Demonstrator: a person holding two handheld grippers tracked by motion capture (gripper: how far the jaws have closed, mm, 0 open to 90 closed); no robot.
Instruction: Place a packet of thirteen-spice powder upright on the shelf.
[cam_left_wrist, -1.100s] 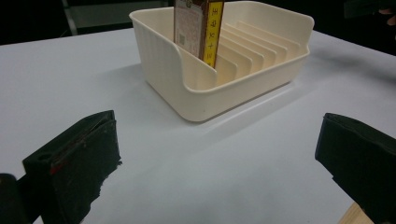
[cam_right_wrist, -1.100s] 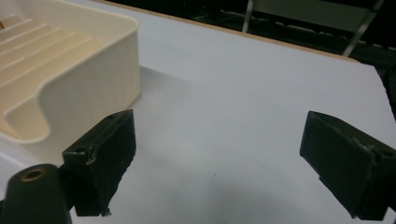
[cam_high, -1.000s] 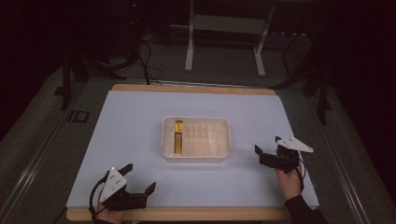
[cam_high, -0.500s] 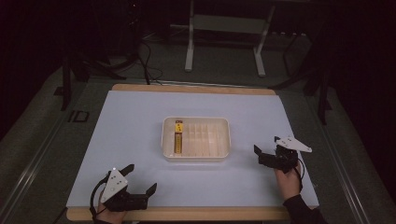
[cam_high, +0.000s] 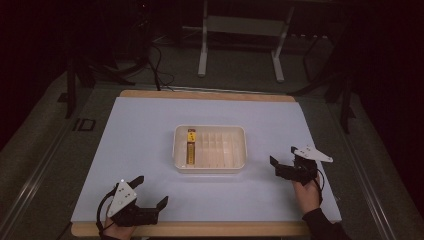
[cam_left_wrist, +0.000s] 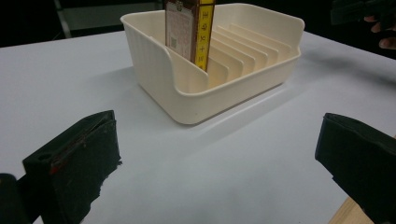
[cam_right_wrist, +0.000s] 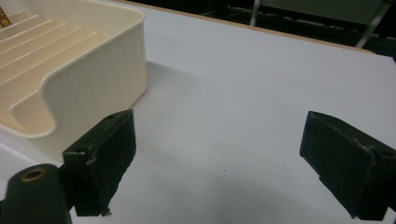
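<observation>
A cream slotted tray (cam_high: 235, 131) sits mid-table on the white mat. A tall yellow-and-brown box (cam_high: 191, 147) stands upright in its leftmost slot. My left gripper (cam_high: 150, 191) rests near the front edge, left of the tray, open and holding nothing. In the left gripper view its gripper (cam_left_wrist: 217, 158) faces the tray (cam_left_wrist: 159, 79) and the box (cam_left_wrist: 189, 28) across bare mat. My right gripper (cam_high: 283, 156) is just right of the tray, open and holding nothing. In the right gripper view its gripper (cam_right_wrist: 219, 154) spans bare mat, with the tray corner (cam_right_wrist: 93, 79) at left.
The white mat (cam_high: 145, 130) covers a wooden table whose front edge (cam_high: 200, 229) lies close behind my left gripper. A metal stand (cam_high: 240, 45) and cables are on the dark floor beyond the table. The other hand (cam_left_wrist: 383, 23) shows at top right of the left gripper view.
</observation>
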